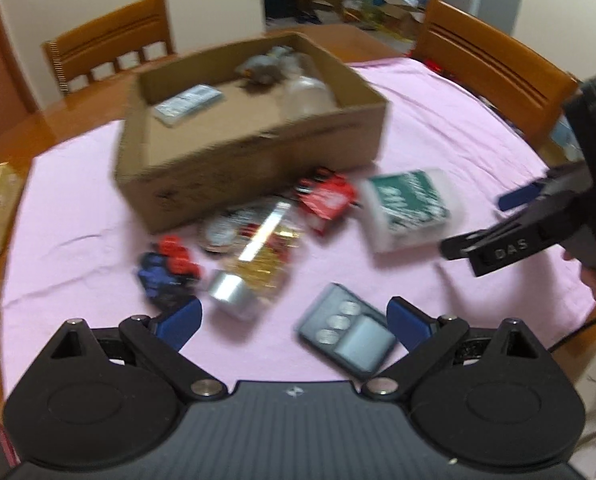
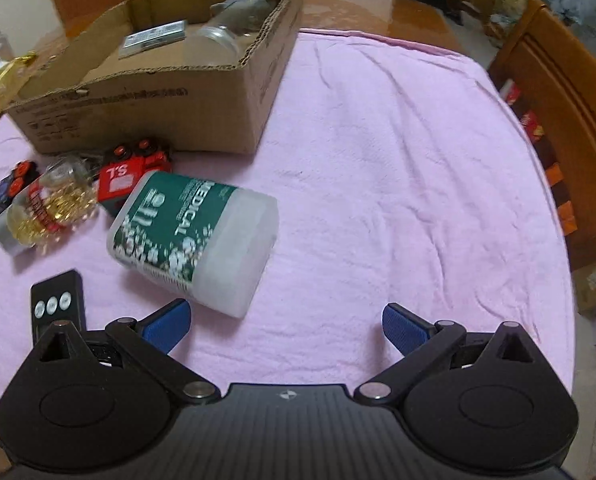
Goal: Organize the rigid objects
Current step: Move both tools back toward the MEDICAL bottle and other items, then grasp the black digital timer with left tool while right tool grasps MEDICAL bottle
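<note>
1. Several loose items lay on the pink cloth (image 1: pixel 438 92) in my left wrist view, all in front of the cardboard box (image 1: pixel 233 168): a dark remote (image 1: pixel 348 328) nearest my left gripper (image 1: pixel 293 320), a silver-capped jar of gold bits (image 1: pixel 253 264), a blue-and-red toy (image 1: pixel 167 272), a red toy truck (image 1: pixel 326 200) and a green-labelled medical container (image 1: pixel 412 208) on its side. My left gripper hung spread wide and empty, the remote lying roughly between its fingers. The right gripper showed at the right edge, near the container; from here I could not tell its state.

2. In my right wrist view, the right gripper (image 2: pixel 285 324) was spread wide and empty, hovering just beside the container (image 2: pixel 193 240), which lay slightly left of its centre line. The box (image 2: pixel 157 104) already held a flat packet (image 2: pixel 155 38), a clear jar (image 2: pixel 213 42) and a grey object (image 2: pixel 245 8).

3. I judged the step as sorting in progress, between picks. Next I needed to shift the right gripper left to straddle the container's narrower faces, or lower the left one onto the remote; the smooth plastic could slip.
</note>
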### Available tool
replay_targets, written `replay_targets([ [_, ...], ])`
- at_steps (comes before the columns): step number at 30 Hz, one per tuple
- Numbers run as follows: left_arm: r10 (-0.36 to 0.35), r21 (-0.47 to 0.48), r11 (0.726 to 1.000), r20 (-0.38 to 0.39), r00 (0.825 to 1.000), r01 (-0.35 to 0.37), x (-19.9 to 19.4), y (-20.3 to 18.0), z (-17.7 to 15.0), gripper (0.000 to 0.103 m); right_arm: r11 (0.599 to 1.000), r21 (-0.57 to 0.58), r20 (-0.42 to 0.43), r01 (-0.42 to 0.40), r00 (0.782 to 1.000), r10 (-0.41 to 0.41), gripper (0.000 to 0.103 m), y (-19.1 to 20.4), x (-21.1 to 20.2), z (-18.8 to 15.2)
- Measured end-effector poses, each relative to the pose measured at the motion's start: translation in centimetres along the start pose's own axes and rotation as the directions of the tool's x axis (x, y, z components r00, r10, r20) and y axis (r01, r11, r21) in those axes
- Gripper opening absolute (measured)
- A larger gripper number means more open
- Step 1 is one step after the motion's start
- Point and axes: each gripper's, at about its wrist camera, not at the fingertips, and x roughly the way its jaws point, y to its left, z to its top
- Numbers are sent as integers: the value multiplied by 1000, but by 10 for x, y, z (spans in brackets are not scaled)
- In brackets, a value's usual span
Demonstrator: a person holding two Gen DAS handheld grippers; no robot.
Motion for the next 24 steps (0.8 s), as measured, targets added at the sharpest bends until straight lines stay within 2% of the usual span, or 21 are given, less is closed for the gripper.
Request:
replay_targets([
  [5, -54, 20, 998, -35, 998, 55, 21, -20, 1, 98, 993, -88, -11, -73, 997, 72, 103, -2, 1, -14],
  [12, -126, 36, 991, -92, 988, 130, 58, -30, 5, 98, 967, -244, 14, -68, 997, 74, 103, 6, -2, -32],
  [16, -135, 55, 988, -142, 981, 144, 71, -30, 2, 98, 967, -242, 26, -72, 996, 81, 103, 3, -4, -36],
  [22, -169, 126, 972, -213, 962, 198, 61, -39, -9, 98, 967, -244, 43, -74, 995, 87, 103, -1, -5, -38],
  [24, -149, 149, 972, -211, 966, 182, 60, -42, -12, 95, 967, -243, 44, -74, 995, 87, 103, -1, -5, -38],
])
